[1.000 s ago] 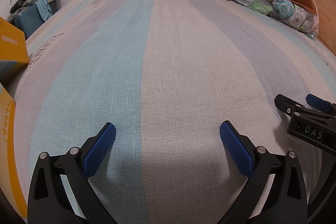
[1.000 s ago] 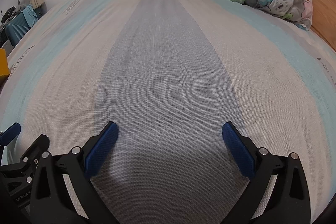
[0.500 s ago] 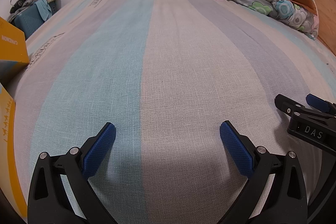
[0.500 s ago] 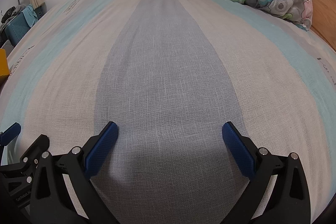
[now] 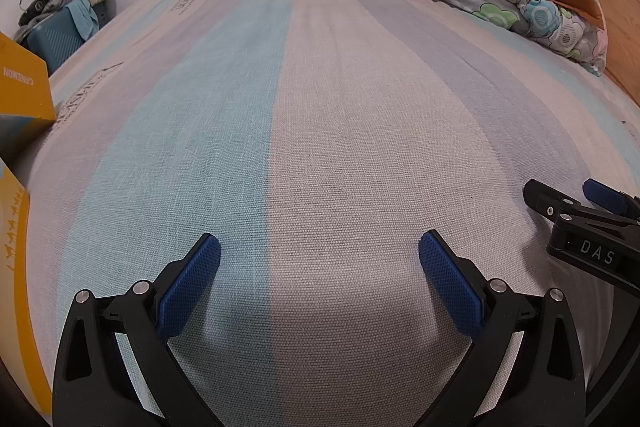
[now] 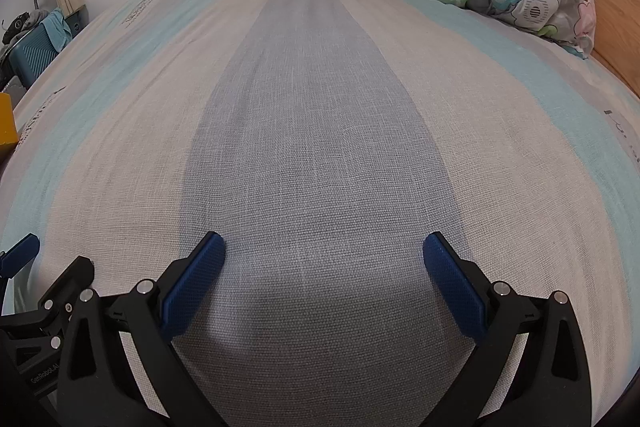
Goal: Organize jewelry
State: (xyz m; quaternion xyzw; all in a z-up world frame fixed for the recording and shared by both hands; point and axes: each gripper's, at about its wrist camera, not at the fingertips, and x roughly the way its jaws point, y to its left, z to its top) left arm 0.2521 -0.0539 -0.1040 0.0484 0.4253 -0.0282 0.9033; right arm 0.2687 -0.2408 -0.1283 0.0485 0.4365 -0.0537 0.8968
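Left claw (image 5: 320, 263) and right claw (image 6: 324, 263) both spread wide, holding nothing, side by side over the bed (image 5: 340, 107). No jewelry visible ahead; handling and grip spot can't be judged.

Both views sweep across the striped bedspread (image 5: 320, 147) and there's no jewelry to be seen anywhere on it, not a single piece visible from either camera
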